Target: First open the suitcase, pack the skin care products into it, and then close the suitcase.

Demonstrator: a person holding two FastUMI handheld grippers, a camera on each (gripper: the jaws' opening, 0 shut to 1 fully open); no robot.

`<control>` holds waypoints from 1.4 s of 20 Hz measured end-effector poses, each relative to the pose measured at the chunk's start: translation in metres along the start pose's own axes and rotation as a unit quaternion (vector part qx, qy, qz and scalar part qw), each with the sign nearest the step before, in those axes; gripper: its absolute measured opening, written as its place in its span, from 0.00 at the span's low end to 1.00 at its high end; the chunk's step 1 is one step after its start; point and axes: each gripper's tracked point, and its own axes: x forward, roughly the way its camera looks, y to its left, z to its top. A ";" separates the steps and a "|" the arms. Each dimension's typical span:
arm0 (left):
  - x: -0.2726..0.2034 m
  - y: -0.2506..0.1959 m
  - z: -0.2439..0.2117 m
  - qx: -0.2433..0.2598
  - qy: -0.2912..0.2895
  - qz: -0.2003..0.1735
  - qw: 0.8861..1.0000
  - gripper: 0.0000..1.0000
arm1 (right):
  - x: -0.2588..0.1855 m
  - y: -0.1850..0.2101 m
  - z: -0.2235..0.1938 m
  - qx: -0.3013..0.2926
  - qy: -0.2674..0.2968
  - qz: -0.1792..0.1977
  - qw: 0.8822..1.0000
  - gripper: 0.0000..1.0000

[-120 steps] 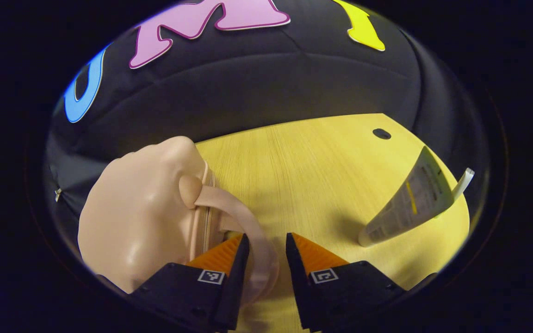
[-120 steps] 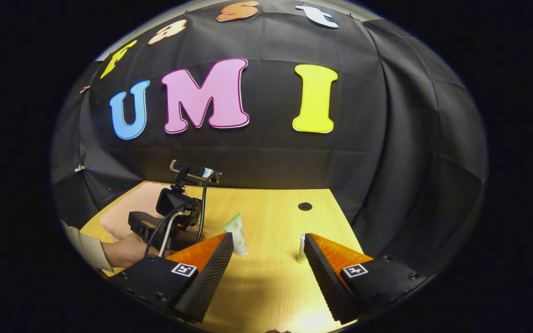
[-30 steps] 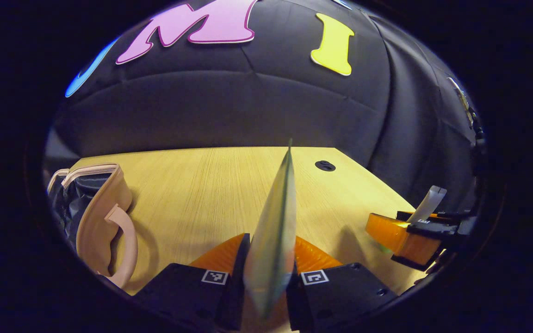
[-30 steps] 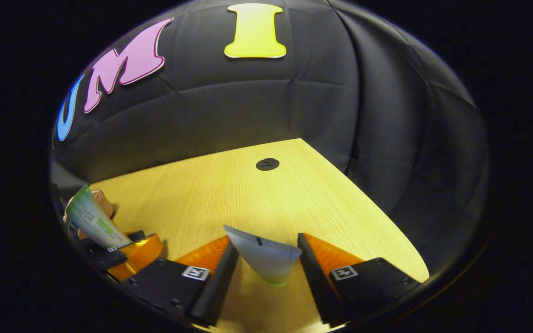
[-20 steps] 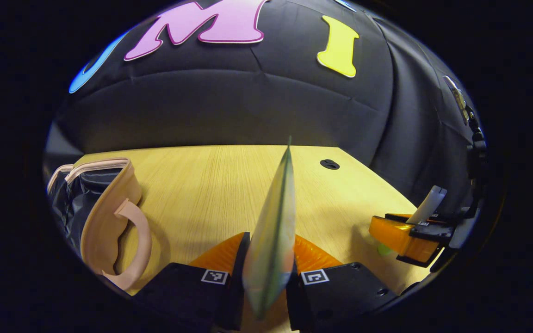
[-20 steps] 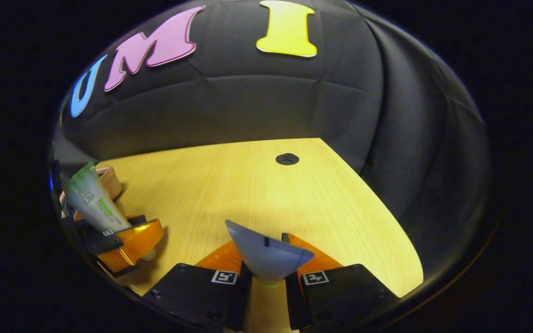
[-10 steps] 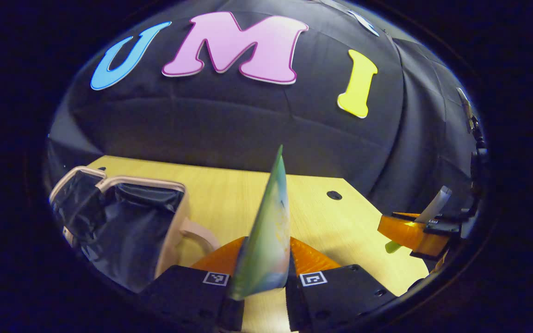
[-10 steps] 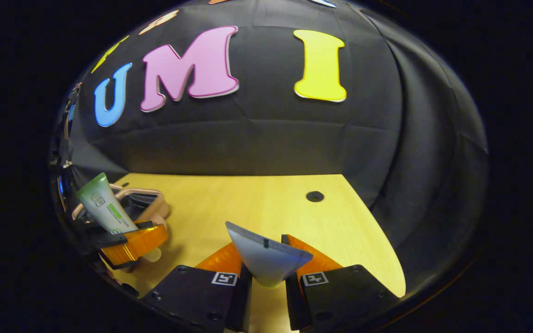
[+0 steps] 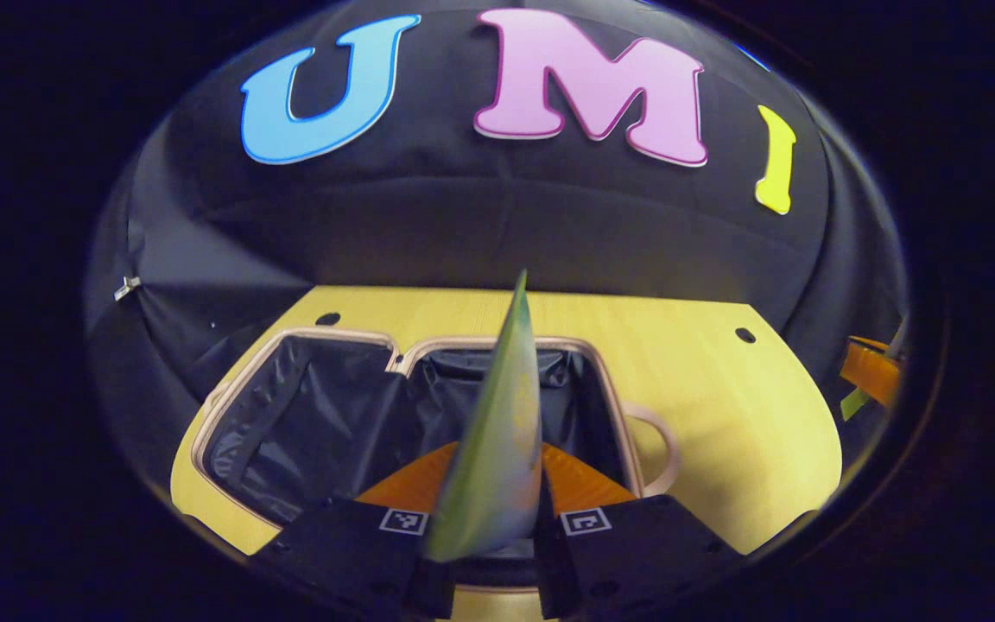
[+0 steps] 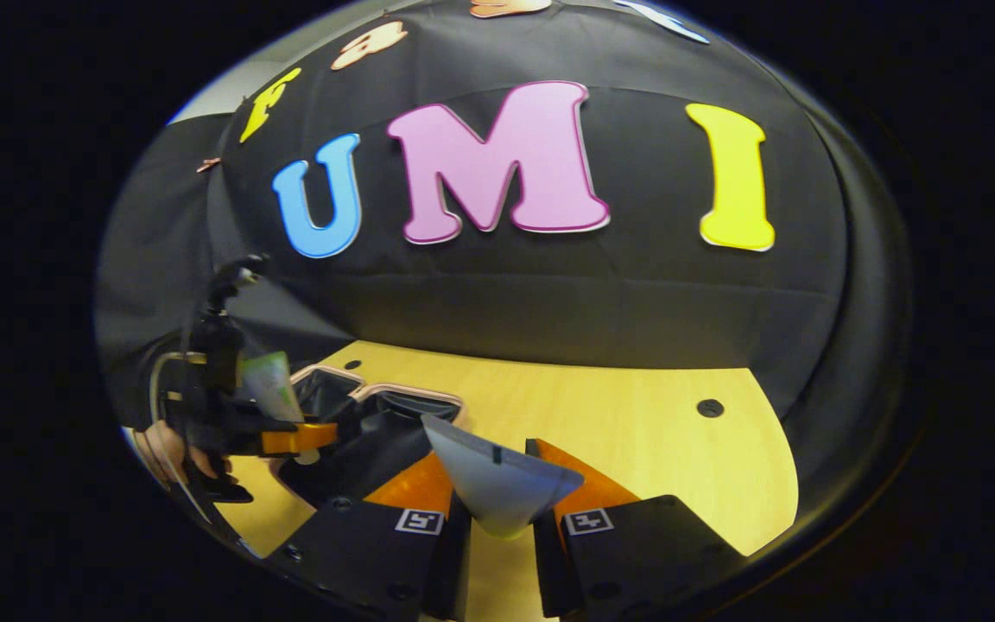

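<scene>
Left gripper (image 9: 484,527) is gripping a green tube (image 9: 497,441) between both fingers, flat crimped end pointing up, and is hovering above the open suitcase (image 9: 307,415). The suitcase is lying flat on the wooden worktop (image 9: 722,415), both black-lined halves facing up, pink handle (image 9: 657,445) sticking out on the side toward the right gripper. Right gripper (image 10: 497,518) is pinching a pale grey tube (image 10: 493,484), fingers closed on its lower part, wide crimped end up, hanging over the worktop just beside the suitcase edge. In the right gripper view the left gripper (image 10: 299,436) is showing farther off with its green tube (image 10: 271,384) over the case; a hand (image 10: 165,449) is holding it.
</scene>
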 end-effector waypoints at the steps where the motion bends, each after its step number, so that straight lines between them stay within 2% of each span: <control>1: 0.008 0.007 -0.005 -0.011 0.020 -0.002 1.000 0.43 | -0.001 0.012 0.006 -0.001 -0.001 0.011 1.000 0.35; 4: 0.034 0.019 -0.033 0.016 0.100 -0.001 0.995 0.41 | -0.006 0.042 0.023 0.018 -0.006 0.039 0.999 0.35; 7: 0.057 0.013 -0.052 0.030 0.157 -0.024 0.987 0.41 | -0.009 0.059 0.030 0.013 -0.008 0.053 0.998 0.35; 9: 0.063 0.019 -0.067 0.023 0.195 -0.013 0.980 0.44 | -0.012 0.064 0.030 0.011 -0.007 0.057 0.998 0.35; 10: 0.068 0.024 -0.073 0.023 0.212 -0.005 0.977 0.42 | -0.013 0.066 0.029 0.011 -0.004 0.058 0.998 0.35; 11: 0.071 0.030 -0.077 0.027 0.224 0.007 0.974 0.46 | -0.013 0.066 0.027 0.008 -0.002 0.057 0.998 0.35; 12: 0.074 0.035 -0.077 0.032 0.224 0.021 0.974 0.44 | -0.010 0.065 0.025 0.004 0.002 0.056 0.998 0.35; 14: 0.075 0.038 -0.065 0.025 0.203 0.026 0.978 0.47 | -0.003 0.068 0.020 0.001 0.011 0.057 0.998 0.35; 15: 0.073 0.037 -0.059 0.017 0.190 0.018 0.981 0.53 | 0.001 0.069 0.020 -0.001 0.013 0.056 0.998 0.35; 17: 0.057 0.034 -0.040 -0.008 0.143 0.007 0.990 0.86 | 0.013 0.076 0.018 -0.002 0.021 0.059 0.998 0.35; 19: 0.032 0.049 -0.011 -0.025 0.074 0.018 0.997 0.95 | 0.028 0.087 0.014 0.001 0.032 0.065 0.997 0.35; 22: -0.021 0.087 0.025 -0.033 -0.017 0.043 0.998 0.95 | 0.056 0.110 -0.002 0.000 0.058 0.075 0.995 0.35; 25: -0.064 0.134 0.036 -0.020 -0.052 0.069 0.996 0.96 | 0.089 0.138 -0.039 0.005 0.108 0.081 0.991 0.35; 28: -0.104 0.178 0.039 -0.022 -0.092 0.111 0.989 0.95 | 0.123 0.164 -0.092 0.004 0.183 0.076 0.980 0.35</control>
